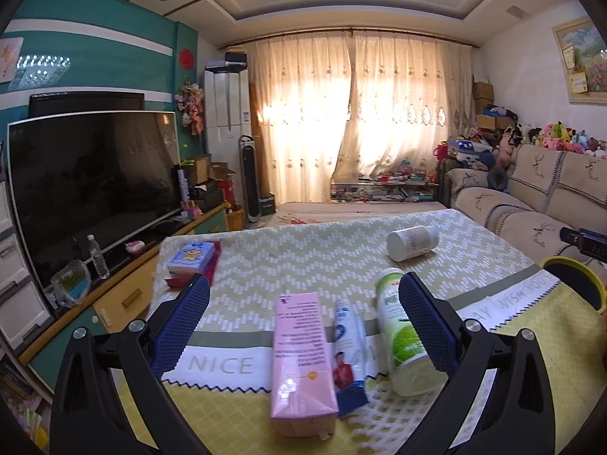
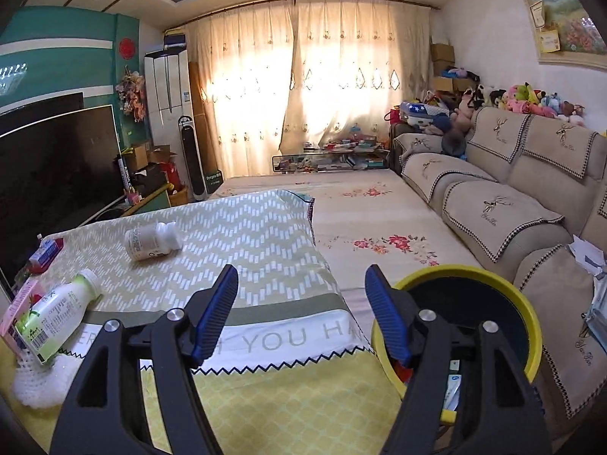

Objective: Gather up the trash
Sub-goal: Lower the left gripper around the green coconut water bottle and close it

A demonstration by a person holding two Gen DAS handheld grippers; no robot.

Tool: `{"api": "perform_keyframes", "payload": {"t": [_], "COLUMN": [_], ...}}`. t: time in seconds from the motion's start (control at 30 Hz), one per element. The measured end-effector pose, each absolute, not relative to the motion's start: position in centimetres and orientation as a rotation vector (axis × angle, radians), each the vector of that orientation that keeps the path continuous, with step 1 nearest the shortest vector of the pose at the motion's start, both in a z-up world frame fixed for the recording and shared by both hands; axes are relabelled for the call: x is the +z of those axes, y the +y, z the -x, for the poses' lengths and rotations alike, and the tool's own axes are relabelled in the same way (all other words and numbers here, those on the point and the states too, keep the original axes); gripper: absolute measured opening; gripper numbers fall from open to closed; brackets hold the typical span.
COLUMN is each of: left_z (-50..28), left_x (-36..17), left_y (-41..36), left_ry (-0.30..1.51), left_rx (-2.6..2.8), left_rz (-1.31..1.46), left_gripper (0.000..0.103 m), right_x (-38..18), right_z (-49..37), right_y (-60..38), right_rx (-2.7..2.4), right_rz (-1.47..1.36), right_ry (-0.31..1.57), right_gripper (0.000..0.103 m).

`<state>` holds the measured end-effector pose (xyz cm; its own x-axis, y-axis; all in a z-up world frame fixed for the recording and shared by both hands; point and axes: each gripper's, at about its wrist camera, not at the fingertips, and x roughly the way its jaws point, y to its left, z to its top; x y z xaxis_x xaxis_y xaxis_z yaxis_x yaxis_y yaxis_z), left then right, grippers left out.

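Observation:
My left gripper (image 1: 303, 295) is open above the table, its jaws wide around a pink carton (image 1: 301, 360), a blue-white tube (image 1: 349, 356) and a green-white bottle (image 1: 404, 333), which lie side by side; it holds nothing. A white pill bottle (image 1: 411, 242) lies farther back. My right gripper (image 2: 301, 295) is open and empty near the table's right edge, its right finger over the rim of a yellow trash bin (image 2: 531, 326). The green bottle (image 2: 53, 313), the pink carton (image 2: 19, 303) and the pill bottle (image 2: 151, 240) show at its left.
A blue and red packet (image 1: 193, 259) lies at the table's far left. White foam netting (image 2: 34, 383) lies under the green bottle. A TV (image 1: 91, 178) stands left, a sofa (image 2: 512, 204) right. The bin holds some wrappers (image 2: 453, 386).

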<state>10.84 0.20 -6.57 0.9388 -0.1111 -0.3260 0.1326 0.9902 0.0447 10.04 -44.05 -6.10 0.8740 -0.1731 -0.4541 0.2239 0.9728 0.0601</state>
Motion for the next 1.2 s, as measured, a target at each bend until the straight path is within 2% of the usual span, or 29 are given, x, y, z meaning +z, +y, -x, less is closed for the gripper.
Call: {"api": "perform_keyframes", "payload": {"t": [0.3,0.6,0.7,0.77,0.97,1.07,1.2], "left_z": [-12.5,-14.4,-14.9,-15.0,-15.9,-16.3,-16.8], "left_x": [-6.7,-9.6,-10.1,-10.1,-10.7,-10.7,-10.8], "left_y": [-3.5,-6.7,-6.7,-6.7,-7.4,-7.2,-7.1], "left_ry": [0.557,0.657,0.677,0.683,0.737,0.744,0.767], "left_rx": [-0.314,-0.339,-0.343,-0.340,-0.302,-0.278,-0.249], "left_rz": [0.084,0.028,0.041,0.044,0.029,0.035,0.031], "left_gripper": [0.098,0.096,0.088,0.077,0.074,0.063,0.059], "right_x": [-6.4,-6.7,-6.7,-6.7,-6.7,-6.7,-6.8], "right_z": [-10.8,-10.8,-10.9,-10.9,-11.2,-11.3,-11.4], "right_y": [-44.5,-44.8,-44.8,-44.7,-44.3,-44.2,-44.2], "right_rx": [-0.214,-0.191,-0.183,-0.179,-0.165,-0.160,-0.155], "right_rz": [-0.120,-0.136,-0.143,-0.142,-0.136,-0.137,-0.141], "right_ry": [0.496,0.499,0.503,0.506,0.513,0.516,0.521], "right_gripper": [0.068,0.068,0.068,0.068,0.068,0.069,0.069]}}
